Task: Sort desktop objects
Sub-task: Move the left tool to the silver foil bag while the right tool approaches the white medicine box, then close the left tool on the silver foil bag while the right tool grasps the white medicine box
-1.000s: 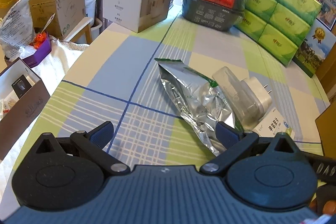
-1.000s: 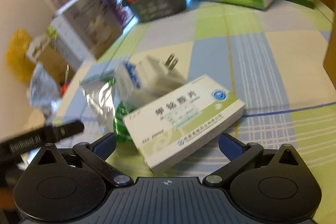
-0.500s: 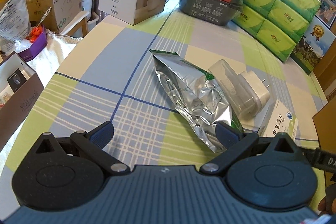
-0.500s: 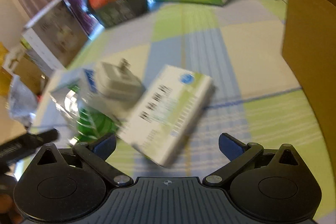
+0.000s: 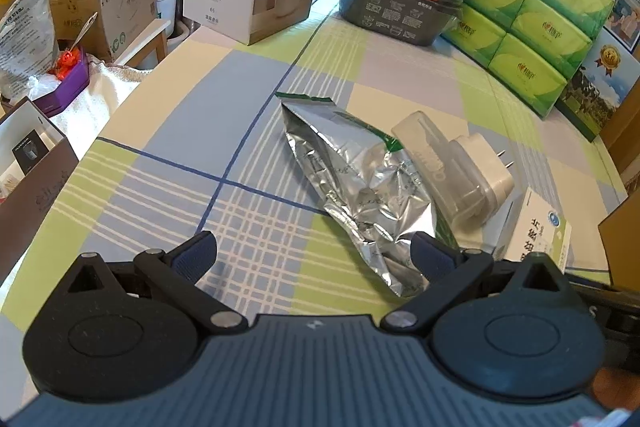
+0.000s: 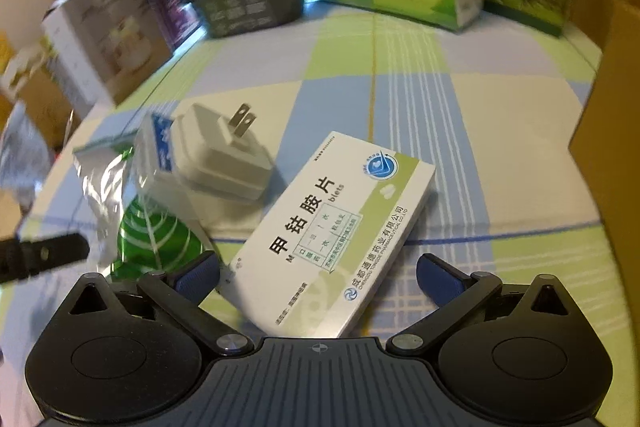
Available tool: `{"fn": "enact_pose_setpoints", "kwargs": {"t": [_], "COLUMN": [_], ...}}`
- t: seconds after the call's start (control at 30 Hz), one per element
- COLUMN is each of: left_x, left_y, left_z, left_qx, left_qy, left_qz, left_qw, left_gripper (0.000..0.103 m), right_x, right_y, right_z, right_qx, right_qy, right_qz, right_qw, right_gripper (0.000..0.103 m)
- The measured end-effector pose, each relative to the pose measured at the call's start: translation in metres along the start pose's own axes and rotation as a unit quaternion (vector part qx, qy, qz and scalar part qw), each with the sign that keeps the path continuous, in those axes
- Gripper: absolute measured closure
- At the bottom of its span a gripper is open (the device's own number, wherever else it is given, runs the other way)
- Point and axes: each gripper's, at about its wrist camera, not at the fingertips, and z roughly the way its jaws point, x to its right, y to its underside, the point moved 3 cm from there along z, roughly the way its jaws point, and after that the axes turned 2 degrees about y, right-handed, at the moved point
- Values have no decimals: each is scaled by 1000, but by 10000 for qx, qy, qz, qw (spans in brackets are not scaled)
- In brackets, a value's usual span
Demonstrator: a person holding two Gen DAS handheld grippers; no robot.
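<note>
Right wrist view shows the right gripper (image 6: 318, 277) with its fingers (image 6: 438, 277) spread wide and grasping nothing; the near end of the medicine box (image 6: 334, 233) lies between them, flat on the checked surface (image 6: 460, 131) and skewed, its far end swung toward the right finger's side. Closing from here would likely meet the box across its corners, not its long faces, so it could twist or squirt out forward. Just beyond the left finger, the box's near corner lies beside or over the green-printed foil pouch (image 6: 156, 239); whether they touch I cannot tell. If they do, a lift might drag the crinkled foil along. Farther out on that side, the white plug adapter (image 6: 224, 155) in its clear case rests partly on the pouch, prongs tilted up, and any tug on the foil could roll it. A cardboard wall (image 6: 608, 131) stands well out past the right finger, where a wide swing could strike it.

Left wrist view shows the left gripper (image 5: 314, 253) likewise released and empty, fingers (image 5: 196, 253) apart above the surface, with the pouch's near end just inside the right finger. Both tools are close around one cluster, so they could collide if they reach together.
</note>
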Motion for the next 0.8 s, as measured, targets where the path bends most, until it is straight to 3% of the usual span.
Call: {"fn": "enact_pose_setpoints", "kwargs": {"t": [0.07,0.2,0.27,0.37,0.47,0.5,0.63,0.73,0.8], "left_x": [-2,-4,-1,8,17,20,28,33,36], "left_y": [0,1,1,1,1,0,-1,2,3], "left_z": [2,5,4,7,12,15,29,38,39], "left_qx": [-35,-103,-105,-120,-179,-172,-225,-266,-277], "left_qy": [26,254,456,557,575,599,671,614,543], "left_qz": [-33,-213,-323,-301,-305,-319,-306,-86,139], "left_qw": [10000,9994,9984,9979,9977,9975,9970,9977,9980], "left_gripper": [2,2,2,2,2,2,7,12,22], "right_x": [-1,3,3,5,7,8,9,6,7], "right_y": [-1,-2,-3,-4,-3,-3,-2,3,5], "right_z": [-4,-15,-19,-18,-12,-11,-2,4,7], "right_qx": [-108,-130,-42,-6,15,40,28,-62,-54], "right_qy": [39,32,141,127,238,232,-52,35,68], "right_qz": [-219,-288,-368,-329,-387,-393,-400,-620,-670], "right_qw": [9997,9995,9992,9994,9990,9990,9992,9980,9977], "right_gripper": [6,36,41,38,10,8,8,8,13]}}
